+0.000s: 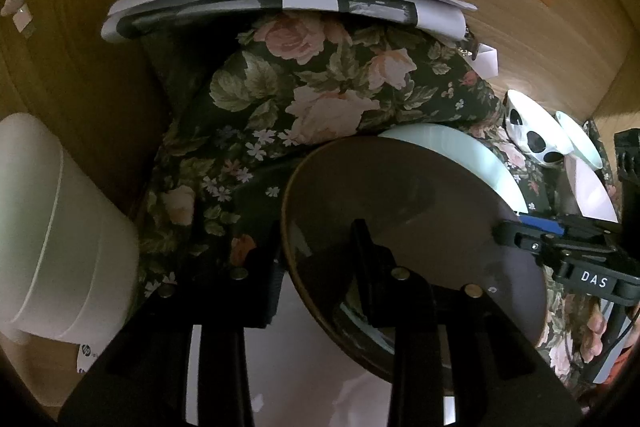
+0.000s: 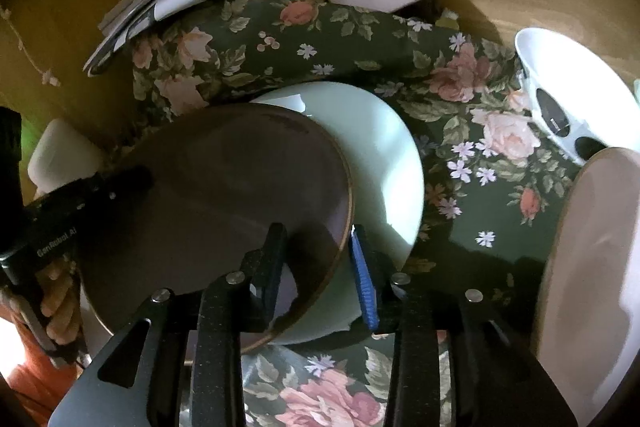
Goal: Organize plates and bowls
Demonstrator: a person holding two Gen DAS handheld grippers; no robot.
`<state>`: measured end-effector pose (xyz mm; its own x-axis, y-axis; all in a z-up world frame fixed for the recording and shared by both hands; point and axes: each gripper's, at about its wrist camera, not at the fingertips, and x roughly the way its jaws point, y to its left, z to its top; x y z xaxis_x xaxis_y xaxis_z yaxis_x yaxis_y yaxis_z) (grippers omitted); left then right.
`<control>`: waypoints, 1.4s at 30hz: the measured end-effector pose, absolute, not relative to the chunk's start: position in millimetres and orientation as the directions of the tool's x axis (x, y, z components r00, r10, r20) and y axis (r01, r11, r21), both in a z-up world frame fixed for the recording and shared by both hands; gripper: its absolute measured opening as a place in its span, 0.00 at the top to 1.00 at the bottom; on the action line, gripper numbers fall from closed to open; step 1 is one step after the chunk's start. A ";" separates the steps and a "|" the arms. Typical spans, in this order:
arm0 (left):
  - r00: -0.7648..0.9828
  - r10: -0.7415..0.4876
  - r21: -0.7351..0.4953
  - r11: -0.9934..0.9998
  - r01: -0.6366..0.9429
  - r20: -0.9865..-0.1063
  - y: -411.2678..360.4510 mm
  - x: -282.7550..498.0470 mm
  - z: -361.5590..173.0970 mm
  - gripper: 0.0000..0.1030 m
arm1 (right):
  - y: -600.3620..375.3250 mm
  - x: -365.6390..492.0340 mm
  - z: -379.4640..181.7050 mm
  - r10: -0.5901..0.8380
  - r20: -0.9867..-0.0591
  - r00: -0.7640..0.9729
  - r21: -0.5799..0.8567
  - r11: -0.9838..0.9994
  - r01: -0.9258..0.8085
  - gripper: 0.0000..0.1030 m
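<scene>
We find the brown-rimmed plate [image 2: 224,195] lying tilted across the pale green plate [image 2: 384,163] on the floral cloth [image 2: 460,131] toward the desk's near edge, with the spotted bowl [image 2: 560,115] well apart at the right. The left gripper [image 1: 316,259] is clamped on the plate's left rim, and the right gripper [image 2: 320,259] has one finger over the right rim, though we cannot tell whether its pads press. In our judgement the plate should be lowered level, both sides together, until centred on the green one.
</scene>
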<state>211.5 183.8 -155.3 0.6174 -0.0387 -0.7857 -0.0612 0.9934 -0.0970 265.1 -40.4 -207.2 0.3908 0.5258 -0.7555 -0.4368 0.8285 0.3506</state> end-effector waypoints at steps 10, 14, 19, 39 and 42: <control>0.625 -0.051 -0.107 0.993 -0.053 -0.779 181.7 211.2 -154.8 0.69 | -39.2 264.9 -208.3 0.518 -0.751 0.410 0.347 0.837 -0.422 0.67; 0.637 -0.053 -0.110 0.993 -0.050 -0.769 182.5 206.8 -152.6 0.69 | -40.1 260.8 -204.4 0.511 -0.743 0.432 0.326 0.840 -0.433 0.67; 0.649 -0.053 -0.120 0.991 -0.059 -0.759 186.8 201.6 -148.6 0.69 | -39.9 255.7 -198.9 0.517 -0.737 0.436 0.327 0.836 -0.440 0.67; 0.698 -0.080 -0.147 0.988 -0.037 -0.711 167.0 159.9 -125.1 0.69 | -64.2 215.5 -169.4 0.520 -0.705 0.482 0.327 0.842 -0.430 0.67; 0.701 -0.085 -0.150 0.988 -0.031 -0.708 159.5 154.0 -124.1 0.69 | -72.6 205.0 -167.2 0.523 -0.699 0.489 0.333 0.842 -0.424 0.67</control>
<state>154.0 159.5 -124.1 0.7007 -0.0851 -0.7083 -0.0315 0.9882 -0.1499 205.0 -72.6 -167.2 0.4887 0.5226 -0.6986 -0.4245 0.8420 0.3329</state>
